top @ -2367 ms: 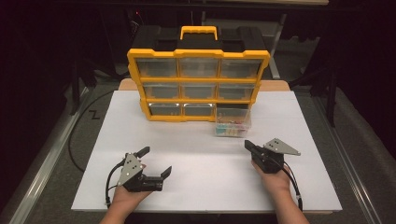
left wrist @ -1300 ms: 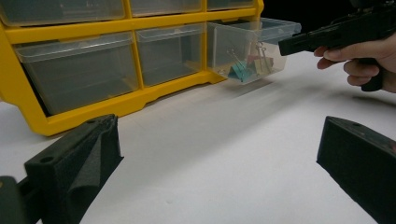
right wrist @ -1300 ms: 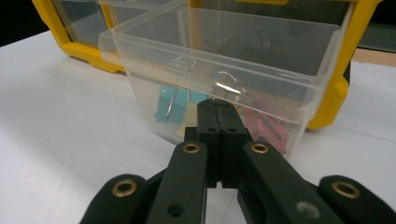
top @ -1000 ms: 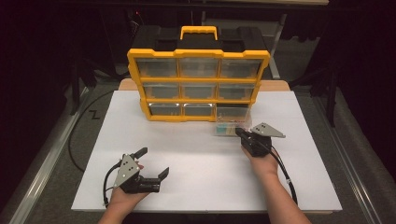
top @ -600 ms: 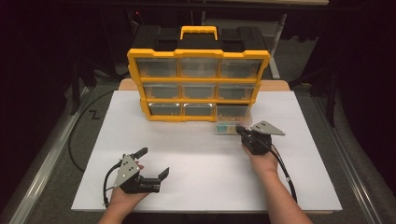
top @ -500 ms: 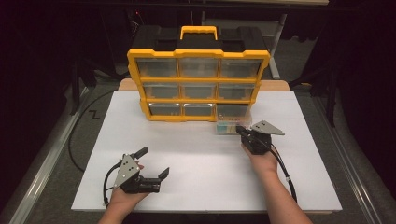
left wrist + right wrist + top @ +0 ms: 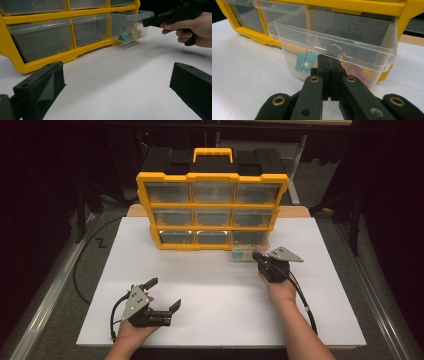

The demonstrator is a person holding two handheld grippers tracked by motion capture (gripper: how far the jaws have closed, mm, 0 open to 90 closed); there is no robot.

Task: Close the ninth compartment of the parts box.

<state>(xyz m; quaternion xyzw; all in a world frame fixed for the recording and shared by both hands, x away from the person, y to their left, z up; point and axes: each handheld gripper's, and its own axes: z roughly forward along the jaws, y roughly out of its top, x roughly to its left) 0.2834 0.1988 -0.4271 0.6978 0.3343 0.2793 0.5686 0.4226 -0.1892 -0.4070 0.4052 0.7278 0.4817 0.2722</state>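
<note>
A yellow organizer (image 7: 212,210) with clear drawers stands at the back of the white table. Its bottom right drawer (image 7: 243,252) is pulled partway out and holds coloured binder clips (image 7: 303,62). My right gripper (image 7: 257,256) is shut, its joined tips (image 7: 329,58) pressed against the drawer's clear front (image 7: 332,47) just under the rim, with nothing between the jaws. My left gripper (image 7: 164,293) rests open near the table's front left, far from the organizer. The left gripper view looks between its wide-apart jaws (image 7: 117,82) at the drawer (image 7: 128,25) and the right gripper (image 7: 147,22).
The white table top (image 7: 215,285) lies bare between the two grippers. A cable (image 7: 302,300) trails back from the right gripper along the forearm. Dark floor and a metal rail (image 7: 45,295) border the table's left side.
The right gripper has moved forward and left to the drawer's front. Over the last half second it has barely shifted. The left gripper has stayed put.
</note>
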